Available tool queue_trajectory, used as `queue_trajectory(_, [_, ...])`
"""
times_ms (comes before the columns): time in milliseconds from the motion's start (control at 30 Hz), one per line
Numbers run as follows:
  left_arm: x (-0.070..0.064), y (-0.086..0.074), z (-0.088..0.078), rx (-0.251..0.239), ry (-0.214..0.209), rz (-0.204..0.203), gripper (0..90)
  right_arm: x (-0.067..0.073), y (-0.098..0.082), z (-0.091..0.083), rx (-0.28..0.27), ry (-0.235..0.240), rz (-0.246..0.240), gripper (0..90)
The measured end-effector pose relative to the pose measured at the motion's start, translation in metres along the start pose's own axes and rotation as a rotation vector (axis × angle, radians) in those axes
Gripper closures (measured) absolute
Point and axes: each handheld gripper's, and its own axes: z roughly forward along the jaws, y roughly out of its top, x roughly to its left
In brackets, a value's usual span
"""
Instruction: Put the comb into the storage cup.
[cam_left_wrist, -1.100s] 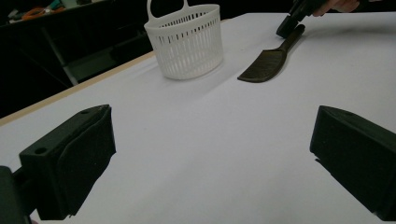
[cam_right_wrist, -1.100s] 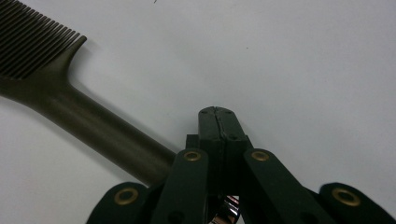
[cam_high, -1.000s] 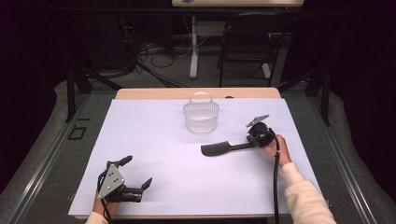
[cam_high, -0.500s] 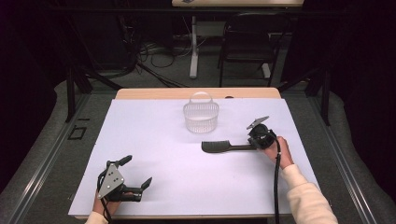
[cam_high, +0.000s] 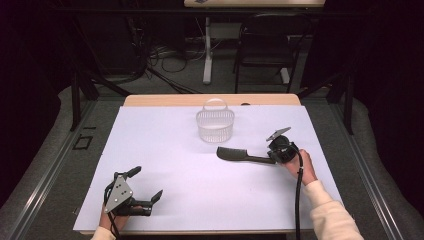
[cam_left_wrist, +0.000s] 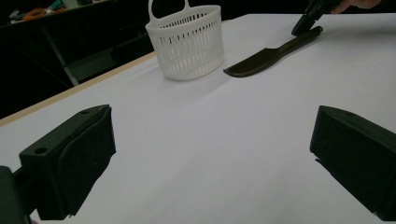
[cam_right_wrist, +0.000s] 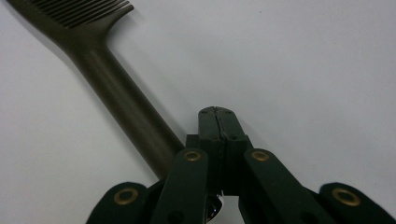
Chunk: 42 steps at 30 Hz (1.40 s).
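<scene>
A dark comb (cam_high: 240, 156) lies on the white table cover, right of centre, its toothed head pointing left. In the right gripper view its handle (cam_right_wrist: 116, 98) runs under the left side of my right gripper (cam_right_wrist: 215, 114). The jaws are pressed flat together with nothing between their tips, right beside the handle. The high view places that gripper (cam_high: 272, 156) at the comb's handle end. My left gripper (cam_high: 147, 182) rests near the front left edge, open and holding nothing. Its own view looks past its jaws (cam_left_wrist: 210, 154) to the comb (cam_left_wrist: 266, 53) and the other gripper (cam_left_wrist: 303, 23).
A white slotted basket (cam_high: 215, 125) with a loop handle stands upright at the back centre, just behind the comb's head; the left gripper view shows that basket (cam_left_wrist: 189, 44) too. A bare wooden table strip (cam_high: 150, 100) runs along the far edge. Chairs and cables stand beyond.
The comb has turned slightly: its head swung away from me and its handle end came nearer. My right gripper shifted a little right. The left gripper has not moved.
</scene>
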Motion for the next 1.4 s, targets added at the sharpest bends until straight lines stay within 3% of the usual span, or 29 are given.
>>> queue_trajectory(433, [0.0, 0.0, 0.0, 0.001, 0.002, 0.001, 0.3, 0.004, -0.001, -0.005, 0.011, 0.011, -0.014, 90.0])
queue_trajectory(533, [0.0, 0.0, 0.0, 0.0, 0.001, 0.003, 0.3, 0.003, -0.001, -0.007, -0.015, -0.004, -0.016, 90.0])
queue_trajectory(633, [0.0, 0.0, 0.0, 0.0, 0.0, 0.0, 0.3, 0.001, 0.001, -0.013, -0.054, -0.003, -0.029, 82.0])
queue_trajectory(933, [0.0, 0.0, 0.0, 0.001, 0.002, -0.001, 0.3, 0.002, 0.005, -0.026, -0.073, 0.036, -0.078, 61.1])
queue_trajectory(1400, [0.0, 0.0, 0.0, 0.001, 0.002, -0.003, 0.2, 0.008, 0.016, -0.037, -0.044, 0.117, -0.15, 30.4])
